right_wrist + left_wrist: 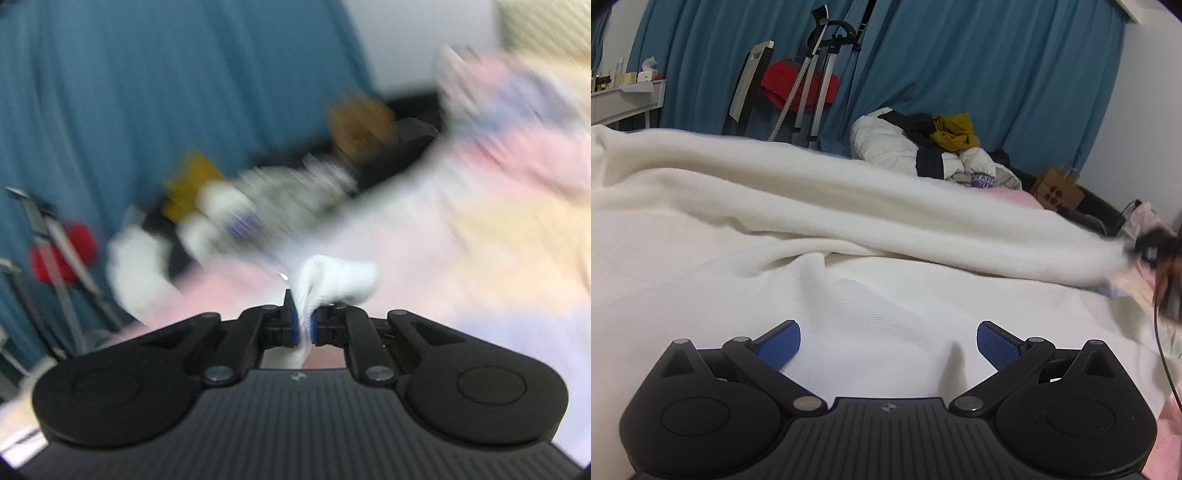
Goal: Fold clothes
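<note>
A white knit garment (798,206) lies spread over the bed and fills the left wrist view. One long part of it, a sleeve or folded edge, is stretched to the right, where my right gripper (1152,245) holds its end. My left gripper (888,345) is open and empty, its blue pads (779,347) just above the white fabric. In the right wrist view my right gripper (303,321) is shut on a bunch of the white fabric (332,280). That view is heavily blurred by motion.
A pile of clothes (923,144) with a white jacket and a mustard garment sits at the bed's far side. Blue curtains (979,66) hang behind. A stand with a red item (798,88) is at the back left. A brown paper bag (1058,188) stands at the right. Pink bedding (461,240) shows under the garment.
</note>
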Motion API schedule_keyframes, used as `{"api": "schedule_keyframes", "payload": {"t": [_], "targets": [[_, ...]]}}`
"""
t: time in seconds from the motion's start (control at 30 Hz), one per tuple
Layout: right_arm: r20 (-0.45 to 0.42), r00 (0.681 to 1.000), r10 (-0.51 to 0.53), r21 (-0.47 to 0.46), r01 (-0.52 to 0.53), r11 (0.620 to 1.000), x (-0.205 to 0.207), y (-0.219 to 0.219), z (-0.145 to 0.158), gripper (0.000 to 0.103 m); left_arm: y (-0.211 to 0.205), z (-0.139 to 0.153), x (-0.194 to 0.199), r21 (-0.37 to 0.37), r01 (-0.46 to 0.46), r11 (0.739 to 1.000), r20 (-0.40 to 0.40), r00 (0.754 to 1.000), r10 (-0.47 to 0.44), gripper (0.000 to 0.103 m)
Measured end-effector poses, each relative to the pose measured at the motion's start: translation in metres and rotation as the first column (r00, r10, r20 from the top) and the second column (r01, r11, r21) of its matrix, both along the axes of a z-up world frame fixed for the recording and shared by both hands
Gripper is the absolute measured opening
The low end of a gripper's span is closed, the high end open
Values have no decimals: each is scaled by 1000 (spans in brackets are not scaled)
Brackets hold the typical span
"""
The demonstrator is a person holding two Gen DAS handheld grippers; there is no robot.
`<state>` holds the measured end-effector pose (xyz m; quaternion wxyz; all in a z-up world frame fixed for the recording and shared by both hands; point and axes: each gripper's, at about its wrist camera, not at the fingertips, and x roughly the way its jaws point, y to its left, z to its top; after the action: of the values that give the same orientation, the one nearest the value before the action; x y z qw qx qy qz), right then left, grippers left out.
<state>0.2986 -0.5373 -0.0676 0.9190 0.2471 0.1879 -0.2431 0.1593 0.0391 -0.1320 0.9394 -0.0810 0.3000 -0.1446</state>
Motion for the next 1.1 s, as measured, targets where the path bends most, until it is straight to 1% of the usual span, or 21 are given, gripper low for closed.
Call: {"api": "schedule_keyframes", "payload": {"t": [0.1,0.13,0.2,0.23,0.3,0.33,0.4,0.43,0.5,0.6,0.63,0.73,0.77,0.87,0.9,0.97,1.0,1.1], "targets": [[-129,992,-10,63,18,998,-6,-16,-60,11,-3,-2,0,19,5,1000,-5,1000,-5,103],[-145,989,3,79,9,997,-8,-16,-71,12,-5,-3,0,27,7,1000,-6,1000,-7,103],[-141,990,27,77,-16,997,-13,-13,-78,15,-7,-3,1,39,11,999,-6,1000,-11,103],[-140,990,31,68,-22,997,-14,-11,-76,16,-8,-3,1,43,14,999,-5,1000,-14,103],[-166,985,39,39,-33,999,-16,-6,-67,22,-9,-2,2,45,17,999,-4,1000,-17,103],[-178,983,45,16,-43,999,-18,-3,-59,23,-9,-1,2,45,17,999,-2,1000,-17,103],[-173,983,66,-27,-71,997,-37,13,-41,30,-9,4,2,41,12,999,5,1000,-12,103],[-167,983,78,-44,-87,995,-47,20,-33,36,-10,7,-1,40,13,999,11,1000,-13,103],[-155,982,105,-76,-118,990,-68,36,-17,37,-11,15,-7,39,15,999,23,1000,-16,103],[-72,975,208,-29,-210,977,-98,70,13,35,-12,27,-15,37,17,999,41,999,-19,103],[-63,971,229,-38,-232,972,-109,83,22,35,-14,31,-19,44,19,999,52,998,-21,103],[-103,942,319,-70,-327,942,-132,132,42,35,-17,43,-32,49,30,998,75,997,-33,103],[-103,935,340,-71,-348,935,-140,147,47,35,-18,46,-39,52,30,998,86,996,-35,103],[-63,907,417,-73,-421,904,-165,183,55,35,-22,57,-57,75,34,997,108,993,-42,103],[-55,896,441,-99,-444,890,-174,195,55,35,-24,60,-63,86,36,996,113,993,-45,103],[-69,879,471,-153,-476,866,-186,213,51,35,-25,64,-78,98,40,994,122,991,-52,103],[-74,875,479,-163,-484,860,-190,218,47,35,-26,65,-85,103,41,994,124,991,-53,103],[-94,868,488,-147,-497,855,-196,225,36,35,-27,66,-103,118,48,992,111,992,-61,103]]}}
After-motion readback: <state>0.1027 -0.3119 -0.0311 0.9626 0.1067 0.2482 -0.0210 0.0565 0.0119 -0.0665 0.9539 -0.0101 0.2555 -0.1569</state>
